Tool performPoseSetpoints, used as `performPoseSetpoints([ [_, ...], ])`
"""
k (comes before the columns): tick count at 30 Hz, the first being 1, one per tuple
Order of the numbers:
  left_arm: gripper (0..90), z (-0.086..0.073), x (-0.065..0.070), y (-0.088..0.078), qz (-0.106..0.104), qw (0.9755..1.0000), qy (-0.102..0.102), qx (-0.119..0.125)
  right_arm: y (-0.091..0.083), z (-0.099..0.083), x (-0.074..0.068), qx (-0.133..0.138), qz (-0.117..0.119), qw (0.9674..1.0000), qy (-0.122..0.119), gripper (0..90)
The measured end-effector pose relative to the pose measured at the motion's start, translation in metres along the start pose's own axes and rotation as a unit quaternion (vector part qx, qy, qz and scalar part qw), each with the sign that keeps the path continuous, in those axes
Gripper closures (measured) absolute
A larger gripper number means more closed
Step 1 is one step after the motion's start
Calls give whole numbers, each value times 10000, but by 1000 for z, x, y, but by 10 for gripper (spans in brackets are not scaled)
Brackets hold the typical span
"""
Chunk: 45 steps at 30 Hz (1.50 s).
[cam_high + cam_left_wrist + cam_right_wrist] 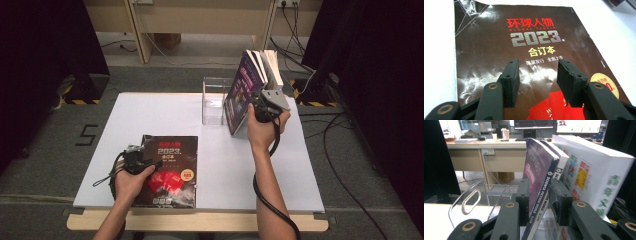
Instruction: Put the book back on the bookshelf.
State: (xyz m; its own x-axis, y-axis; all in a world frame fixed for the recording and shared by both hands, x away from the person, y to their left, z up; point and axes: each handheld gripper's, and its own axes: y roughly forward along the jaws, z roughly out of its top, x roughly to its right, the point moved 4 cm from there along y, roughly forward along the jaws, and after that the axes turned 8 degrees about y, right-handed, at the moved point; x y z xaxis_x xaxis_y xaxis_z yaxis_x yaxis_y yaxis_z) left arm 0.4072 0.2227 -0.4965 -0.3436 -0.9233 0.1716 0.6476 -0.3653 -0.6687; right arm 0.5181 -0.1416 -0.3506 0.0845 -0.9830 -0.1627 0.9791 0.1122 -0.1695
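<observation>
A dark magazine [170,172] [499,37] with red and silver print lies flat near the table's front left. My left gripper [141,159] [537,66] hovers low over its cover, jaws open with nothing between them. At the back right, several books lean upright by a clear acrylic stand [215,100] [474,200]. My right gripper [257,102] [540,181] has its jaws on either side of the purple book [239,95] [536,162], the leftmost one. A slim gap shows beside the spine, so the pads are not pressing.
A thick white book [594,170] and a thinner one lean right behind the purple book. The white tabletop [225,160] lies bare between the magazine and the books. Cables trail on the floor at the right.
</observation>
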Motion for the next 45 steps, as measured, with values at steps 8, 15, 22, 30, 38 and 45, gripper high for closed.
performPoseSetpoints([
  [8, 521, 0, 1, 0, -10, 10000, 0, 9, -4, 0, 11, -69, 64, 9998, 193, 709],
  [15, 520, 0, 1, 1, -14, 10000, -2, 6, 5, -2, 14, -284, 79, 9985, 470, 638],
  [22, 520, 0, 0, 1, -24, 10000, 7, 13, 15, -4, 12, -385, 100, 9981, 478, 636],
  [30, 520, 0, 1, 1, -31, 10000, 3, 23, 29, -1, 4, -506, -65, 9977, 441, 641],
  [38, 519, 1, 1, 1, -41, 10000, 10, 21, 44, 4, -8, -613, 16, 9974, 368, 661],
  [45, 520, 1, -1, 0, -27, 10000, -18, 57, 48, 5, -15, -545, 86, 9977, 383, 724],
])
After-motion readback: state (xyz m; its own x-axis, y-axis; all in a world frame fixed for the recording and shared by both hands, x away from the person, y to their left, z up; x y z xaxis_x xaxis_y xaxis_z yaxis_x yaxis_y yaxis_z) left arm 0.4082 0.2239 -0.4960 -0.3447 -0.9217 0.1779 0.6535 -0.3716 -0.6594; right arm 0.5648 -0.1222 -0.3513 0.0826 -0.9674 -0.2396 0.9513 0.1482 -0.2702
